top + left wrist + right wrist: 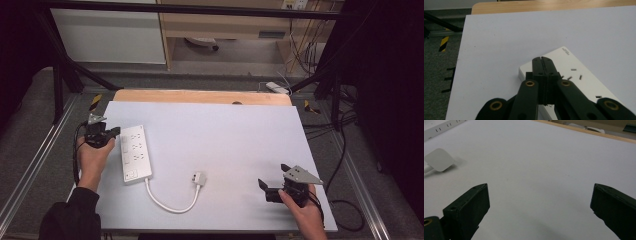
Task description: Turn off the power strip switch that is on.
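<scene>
white tabletop (225, 135) spread wide, with a strip of bare wood (200, 96) along its far edge. white power strip (135, 152) lay flat near the tabletop's left edge, long axis running away from the person, sockets facing up. white cable (167, 202) curled from the power strip's near end, looping toward the front and then up to a white plug (198, 178) resting on the tabletop to the right of the power strip, well apart from it.

left gripper (111, 134) held in a hand (93, 155) just left of the power strip, at its far end. in the left gripper view, jaws of the left gripper (541, 60) pressed together, closed with nothing between them, tips hanging over the far corner of the power strip (579, 80); could not tell whether touching its top.

right gripper (272, 182) held in the other hand (305, 212), far to the right of the power strip, near the tabletop's front right corner, grey three-cornered plate on top. in the right gripper view, jaws of the right gripper (540, 202) spread wide apart, empty, with bare tabletop (536, 170) between them; plug (439, 160) and an end of the power strip (441, 128) seen off at the upper left.
</scene>
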A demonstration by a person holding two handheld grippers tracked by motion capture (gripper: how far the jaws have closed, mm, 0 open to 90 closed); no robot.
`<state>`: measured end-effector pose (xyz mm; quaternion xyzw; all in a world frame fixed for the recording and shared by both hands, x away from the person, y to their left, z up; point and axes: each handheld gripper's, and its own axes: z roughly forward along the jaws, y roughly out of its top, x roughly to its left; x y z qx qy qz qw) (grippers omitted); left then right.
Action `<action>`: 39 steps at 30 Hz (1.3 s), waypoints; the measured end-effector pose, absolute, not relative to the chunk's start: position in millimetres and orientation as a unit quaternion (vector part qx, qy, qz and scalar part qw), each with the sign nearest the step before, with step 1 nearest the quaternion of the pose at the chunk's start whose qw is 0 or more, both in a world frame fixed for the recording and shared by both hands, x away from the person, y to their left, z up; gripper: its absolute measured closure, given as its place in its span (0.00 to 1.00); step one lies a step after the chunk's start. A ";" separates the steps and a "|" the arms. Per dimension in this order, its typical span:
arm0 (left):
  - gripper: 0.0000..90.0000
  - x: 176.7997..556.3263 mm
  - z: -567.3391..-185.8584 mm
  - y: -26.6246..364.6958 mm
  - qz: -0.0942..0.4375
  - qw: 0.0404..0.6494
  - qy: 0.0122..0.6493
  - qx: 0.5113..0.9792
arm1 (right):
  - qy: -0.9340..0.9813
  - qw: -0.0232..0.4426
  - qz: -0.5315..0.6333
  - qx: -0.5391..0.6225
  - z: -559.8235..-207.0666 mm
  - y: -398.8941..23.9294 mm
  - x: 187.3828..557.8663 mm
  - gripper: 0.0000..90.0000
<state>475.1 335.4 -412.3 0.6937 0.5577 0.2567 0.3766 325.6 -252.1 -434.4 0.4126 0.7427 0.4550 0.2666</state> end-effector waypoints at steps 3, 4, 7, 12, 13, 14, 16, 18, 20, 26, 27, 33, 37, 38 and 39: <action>1.00 475.8 -415.9 334.9 0.255 0.372 0.560 0.695 | 0.742 0.266 0.456 0.413 -434.3 -252.6 325.6 0.03; 1.00 475.9 -416.9 334.9 0.254 0.371 0.561 0.695 | 0.741 0.266 0.457 0.414 -434.3 -252.8 325.8 0.03; 1.00 475.7 -419.0 334.8 0.253 0.370 0.563 0.694 | 0.742 0.265 0.456 0.415 -434.6 -252.9 326.2 0.03; 1.00 475.3 -420.5 333.3 0.252 0.364 0.560 0.700 | 0.743 0.264 0.457 0.413 -434.4 -252.7 325.7 0.03; 1.00 475.3 -420.9 333.0 0.252 0.364 0.560 0.701 | 0.742 0.264 0.457 0.413 -434.4 -252.8 325.8 0.03; 1.00 475.5 -421.5 332.7 0.252 0.364 0.560 0.700 | 0.742 0.263 0.457 0.414 -434.4 -253.0 325.9 0.03; 1.00 475.7 -422.6 332.8 0.252 0.361 0.560 0.702 | 0.742 0.265 0.456 0.413 -434.5 -252.9 325.8 0.03; 1.00 476.1 -423.5 332.6 0.250 0.360 0.560 0.703 | 0.743 0.264 0.457 0.412 -434.4 -252.6 325.7 0.03; 1.00 476.6 -423.9 331.7 0.250 0.360 0.558 0.704 | 0.743 0.263 0.456 0.412 -434.8 -252.2 325.9 0.03; 1.00 477.5 -426.0 329.6 0.249 0.359 0.557 0.707 | 0.745 0.262 0.455 0.412 -435.1 -252.3 326.2 0.03; 1.00 477.4 -426.3 329.4 0.247 0.359 0.557 0.706 | 0.744 0.261 0.456 0.412 -435.1 -252.2 326.2 0.03; 1.00 478.3 -428.1 327.1 0.243 0.359 0.556 0.709 | 0.747 0.260 0.456 0.409 -435.4 -251.2 326.1 0.03; 1.00 478.8 -430.3 328.2 0.241 0.363 0.561 0.704 | 0.745 0.260 0.456 0.411 -435.2 -251.9 326.0 0.03; 1.00 478.9 -430.4 327.8 0.241 0.363 0.560 0.704 | 0.745 0.261 0.456 0.411 -435.3 -252.0 326.1 0.03; 1.00 478.9 -430.4 327.4 0.242 0.363 0.559 0.705 | 0.745 0.260 0.456 0.411 -435.3 -251.8 326.1 0.03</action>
